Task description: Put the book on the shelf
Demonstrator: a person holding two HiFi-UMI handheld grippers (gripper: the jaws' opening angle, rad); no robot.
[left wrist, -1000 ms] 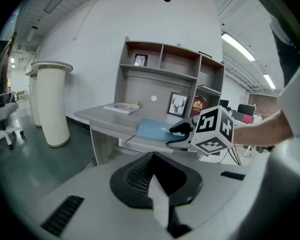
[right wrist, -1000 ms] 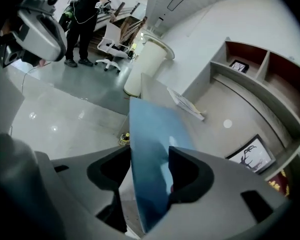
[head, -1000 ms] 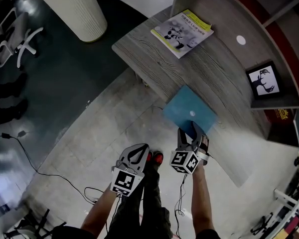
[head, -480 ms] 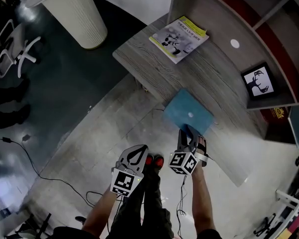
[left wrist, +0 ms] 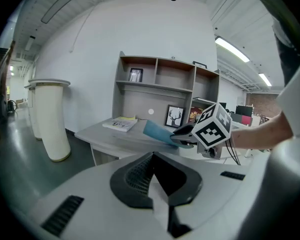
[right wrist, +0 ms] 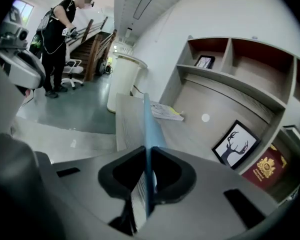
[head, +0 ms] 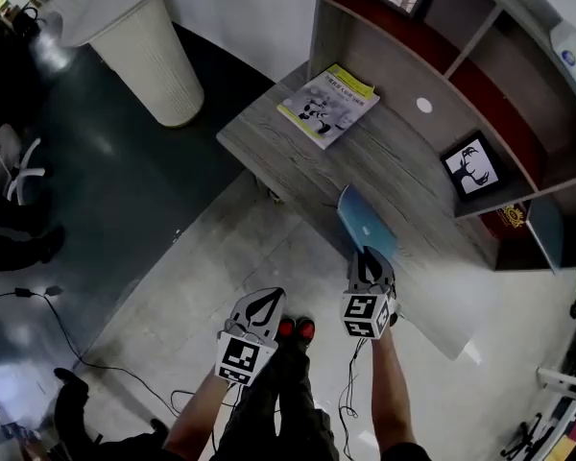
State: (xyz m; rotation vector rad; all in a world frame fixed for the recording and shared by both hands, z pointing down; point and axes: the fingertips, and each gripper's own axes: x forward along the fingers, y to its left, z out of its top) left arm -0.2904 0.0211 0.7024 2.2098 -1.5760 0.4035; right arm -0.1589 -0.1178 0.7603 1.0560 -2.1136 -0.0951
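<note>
A thin blue book [head: 367, 227] stands tilted on its edge above the grey desk [head: 288, 147], lifted off its top. My right gripper [head: 368, 257] is shut on the book's near edge; its jaws have just been closing, with the book between them. In the right gripper view the blue book [right wrist: 148, 126] runs edge-on between the pads of my right gripper [right wrist: 148, 151]. The left gripper view shows the blue book [left wrist: 157, 131] sticking out of the right gripper [left wrist: 182, 136]. My left gripper [head: 266, 299] hangs left of it over the floor, shut and holding nothing. The grey shelf unit [head: 432, 41] rises behind the desk.
A yellow-and-white magazine [head: 328, 104] lies at the desk's far end. A framed deer picture [head: 472, 168] and a red booklet [head: 509, 217] sit in lower shelf bays. A white ribbed column [head: 149, 51] stands to the left. A person [right wrist: 57, 34] stands far off.
The blue book lay flat on the desk; now it is gripped, lifted and turned onto its edge. Both grippers have risen a little, and the head view has swung toward the shelf.
</note>
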